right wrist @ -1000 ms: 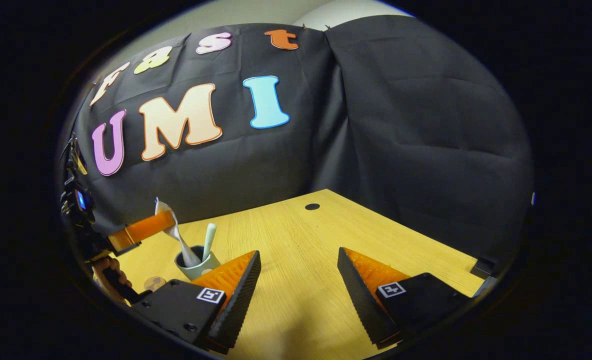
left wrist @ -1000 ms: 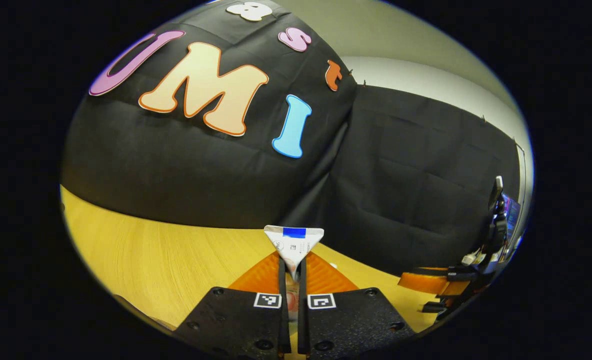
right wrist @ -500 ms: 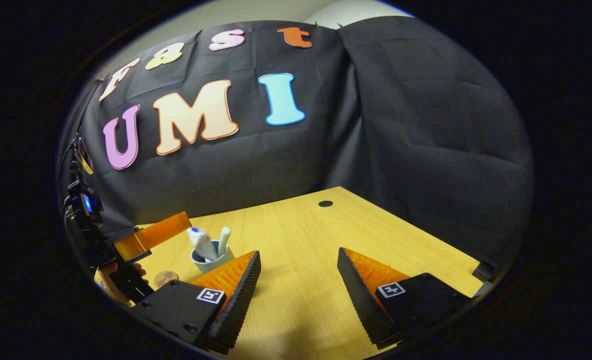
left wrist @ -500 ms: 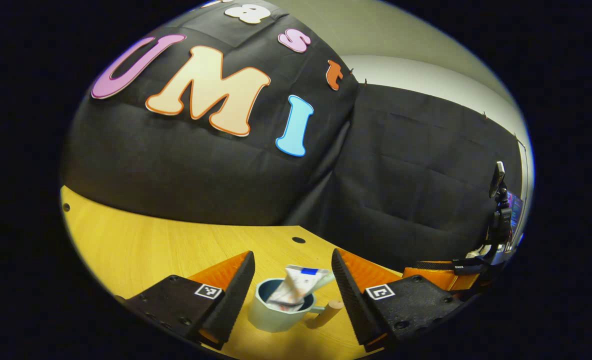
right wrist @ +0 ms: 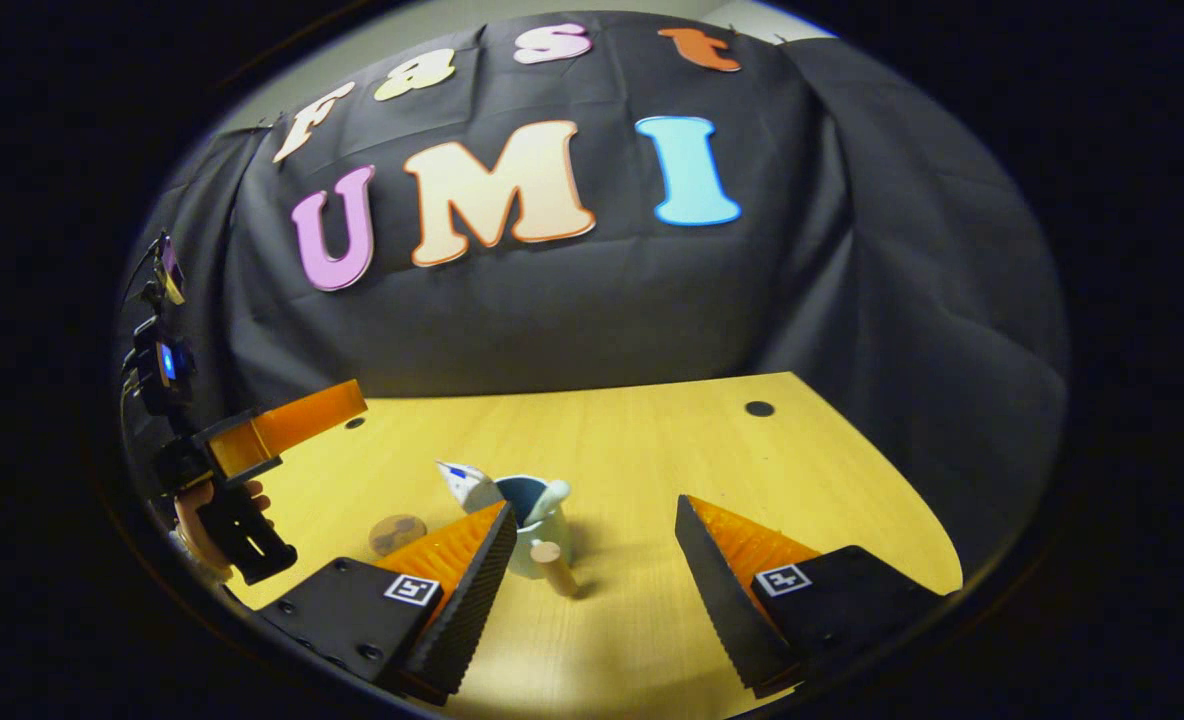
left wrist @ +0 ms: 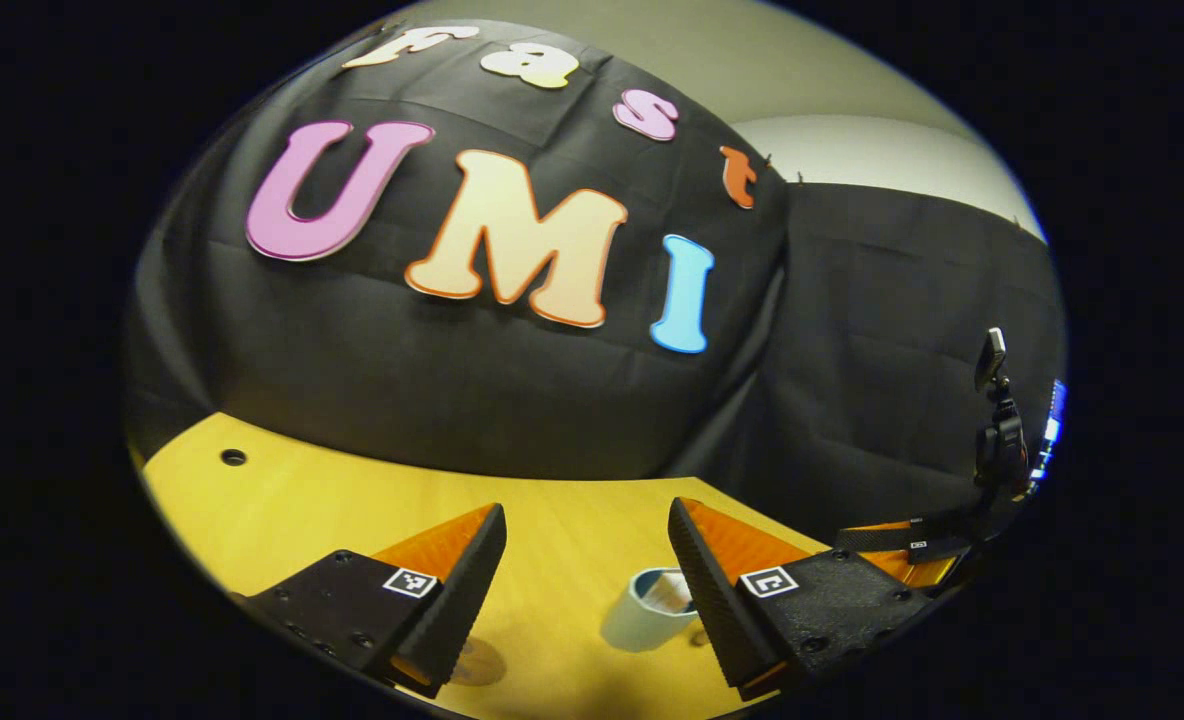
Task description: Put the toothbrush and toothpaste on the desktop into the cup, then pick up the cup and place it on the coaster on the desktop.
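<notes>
Both tools are spread and holding nothing. The pale blue ceramic cup [right wrist: 537, 530], with the white toothpaste tube [right wrist: 464, 483] and pale toothbrush [right wrist: 550, 495] inside, sits just ahead of the right tool [right wrist: 592, 580]. Probably rigid, slick and top-heavy; I'd grab its wooden handle [right wrist: 555, 568].

**Two low views over one desk**

Each camera looks forward past its own spread fingers, low above the desk [left wrist: 292, 500], toward the cloth wall. Both take in the cup [right wrist: 537, 520], near in the right gripper view, half-hidden in the left gripper view.
</notes>
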`<action>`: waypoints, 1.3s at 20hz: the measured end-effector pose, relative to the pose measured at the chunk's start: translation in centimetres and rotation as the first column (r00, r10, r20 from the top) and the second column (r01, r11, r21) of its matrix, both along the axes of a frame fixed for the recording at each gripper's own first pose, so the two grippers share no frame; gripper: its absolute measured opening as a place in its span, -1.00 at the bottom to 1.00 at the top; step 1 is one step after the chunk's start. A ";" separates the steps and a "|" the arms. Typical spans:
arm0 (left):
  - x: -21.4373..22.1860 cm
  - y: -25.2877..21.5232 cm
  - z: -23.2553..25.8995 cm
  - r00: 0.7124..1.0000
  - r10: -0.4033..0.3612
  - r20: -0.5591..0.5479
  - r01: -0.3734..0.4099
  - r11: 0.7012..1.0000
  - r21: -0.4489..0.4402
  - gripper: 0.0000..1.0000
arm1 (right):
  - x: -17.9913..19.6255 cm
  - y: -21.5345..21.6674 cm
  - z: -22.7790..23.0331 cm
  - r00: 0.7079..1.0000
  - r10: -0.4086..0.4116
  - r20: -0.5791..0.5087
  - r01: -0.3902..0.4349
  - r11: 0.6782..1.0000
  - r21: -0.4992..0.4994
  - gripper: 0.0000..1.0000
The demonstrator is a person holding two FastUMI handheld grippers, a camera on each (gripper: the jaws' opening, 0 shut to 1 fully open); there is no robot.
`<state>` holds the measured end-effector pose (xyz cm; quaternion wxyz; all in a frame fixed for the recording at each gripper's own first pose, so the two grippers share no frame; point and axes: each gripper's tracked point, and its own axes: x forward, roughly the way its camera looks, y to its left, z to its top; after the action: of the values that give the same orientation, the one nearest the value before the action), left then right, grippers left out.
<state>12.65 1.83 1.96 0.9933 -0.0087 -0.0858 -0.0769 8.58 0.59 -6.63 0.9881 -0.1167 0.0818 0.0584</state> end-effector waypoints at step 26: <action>-13.9 10.6 -8.9 0.842 0.477 -0.250 -0.510 0.855 -0.087 0.89 | 6.0 1.5 -12.6 0.742 0.012 -0.670 -0.263 0.925 -0.275 0.36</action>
<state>-1.30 12.44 -6.97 0.9791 -0.0693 0.0195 0.1902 14.56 2.07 -19.26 0.8511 -0.2692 0.4236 0.1542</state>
